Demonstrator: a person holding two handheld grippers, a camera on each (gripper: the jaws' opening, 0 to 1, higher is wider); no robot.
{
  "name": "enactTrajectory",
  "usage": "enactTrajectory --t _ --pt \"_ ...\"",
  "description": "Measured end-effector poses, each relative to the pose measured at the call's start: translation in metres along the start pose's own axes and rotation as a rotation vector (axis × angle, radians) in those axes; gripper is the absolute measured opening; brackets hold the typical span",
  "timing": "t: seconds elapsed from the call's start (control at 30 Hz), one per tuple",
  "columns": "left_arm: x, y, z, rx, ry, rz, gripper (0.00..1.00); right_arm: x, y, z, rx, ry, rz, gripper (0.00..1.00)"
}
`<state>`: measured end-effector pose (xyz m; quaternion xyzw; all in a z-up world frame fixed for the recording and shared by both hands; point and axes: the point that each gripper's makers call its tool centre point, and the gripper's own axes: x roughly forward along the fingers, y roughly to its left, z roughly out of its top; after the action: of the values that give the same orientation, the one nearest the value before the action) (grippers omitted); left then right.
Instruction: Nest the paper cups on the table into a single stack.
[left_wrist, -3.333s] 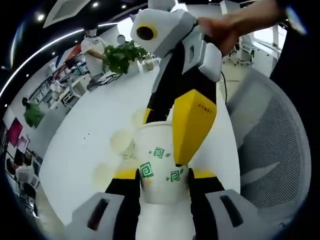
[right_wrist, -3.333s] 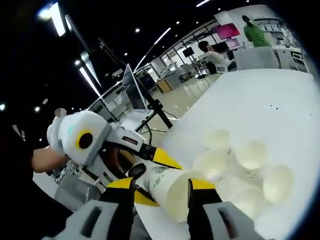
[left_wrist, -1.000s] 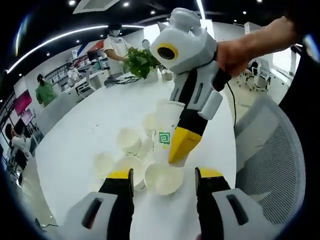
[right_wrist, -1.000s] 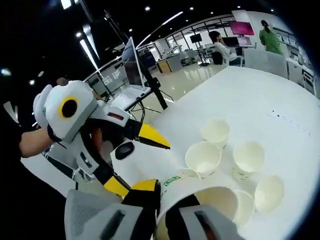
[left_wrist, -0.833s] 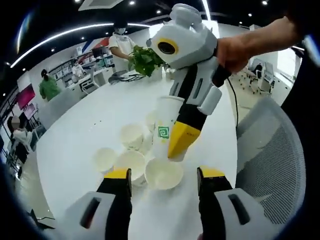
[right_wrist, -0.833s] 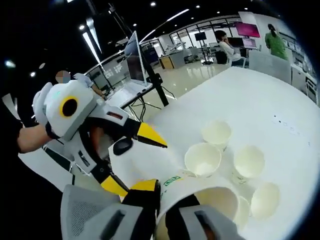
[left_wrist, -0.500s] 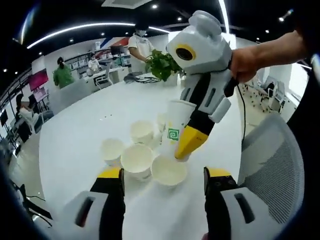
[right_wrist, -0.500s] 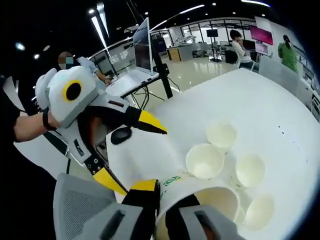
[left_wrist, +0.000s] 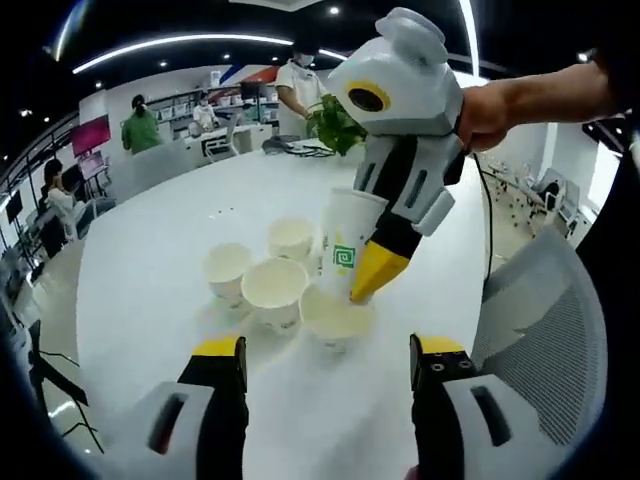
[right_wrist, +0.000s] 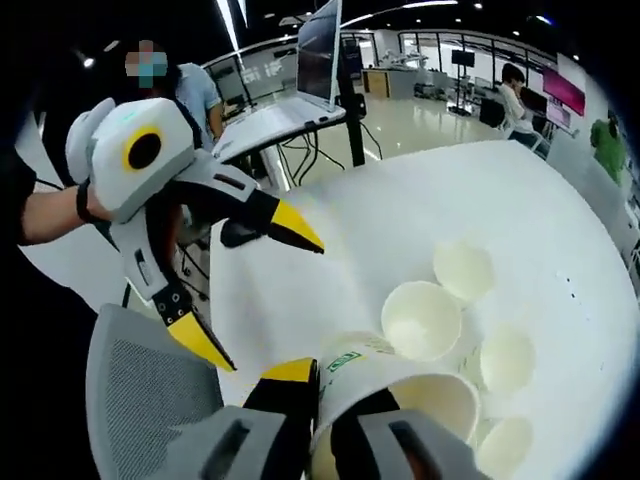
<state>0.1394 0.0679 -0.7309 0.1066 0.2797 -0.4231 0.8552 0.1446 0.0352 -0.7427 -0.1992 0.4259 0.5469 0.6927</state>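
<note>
Several white paper cups stand clustered on the round white table (left_wrist: 150, 230): one nearest me (left_wrist: 335, 318), one to its left (left_wrist: 273, 290), two further back (left_wrist: 228, 268) (left_wrist: 292, 238). My right gripper (left_wrist: 362, 282) comes down from the upper right, shut on the wall of a tall green-patterned cup (left_wrist: 348, 238) held tilted just over the nearest cup. My left gripper (left_wrist: 330, 352) is open, short of the cluster, nothing between its fingers. In the right gripper view my right gripper (right_wrist: 325, 395) pinches the held cup's (right_wrist: 405, 395) rim, loose cups (right_wrist: 422, 318) lie beyond, and the open left gripper (right_wrist: 250, 285) hangs at the left.
A grey mesh office chair (left_wrist: 540, 330) stands at the table's near edge (right_wrist: 150, 380). A green plant (left_wrist: 335, 125) sits at the far side of the table. People and desks are in the background. Bare table (right_wrist: 520, 190) stretches beyond the cups.
My left gripper has let go of the patterned cup and drawn back, open. The right gripper has carried that cup down toward the nearest cup in the cluster.
</note>
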Motion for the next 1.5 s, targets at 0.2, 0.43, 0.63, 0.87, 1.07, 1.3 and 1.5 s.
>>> enactTrajectory --t 0.2,0.43,0.63,0.87,1.07,1.3,1.5 --pt "-0.002 0.0 -0.004 -0.009 0.0 0.002 0.64 0.009 -0.004 -0.003 -0.062 0.066 -0.002 0.01" --pt "-0.004 0.003 -0.01 -0.016 0.001 0.01 0.64 0.021 -0.006 -0.009 -0.129 0.146 0.001 0.02" --pt "-0.007 0.003 -0.011 -0.022 -0.003 0.016 0.64 0.028 -0.005 -0.016 -0.206 0.228 0.001 0.02" --pt "-0.009 0.001 -0.011 -0.016 0.0 0.019 0.64 0.032 -0.005 -0.02 -0.252 0.289 0.0 0.02" --pt "-0.007 0.005 -0.016 -0.028 -0.002 0.021 0.64 0.028 -0.002 -0.023 -0.274 0.329 -0.003 0.02" --pt "-0.008 0.005 -0.016 -0.03 -0.004 0.018 0.64 0.029 -0.002 -0.026 -0.277 0.356 0.0 0.02" --pt "-0.011 0.002 -0.016 -0.026 0.003 0.018 0.64 0.036 -0.009 -0.027 -0.293 0.366 0.001 0.05"
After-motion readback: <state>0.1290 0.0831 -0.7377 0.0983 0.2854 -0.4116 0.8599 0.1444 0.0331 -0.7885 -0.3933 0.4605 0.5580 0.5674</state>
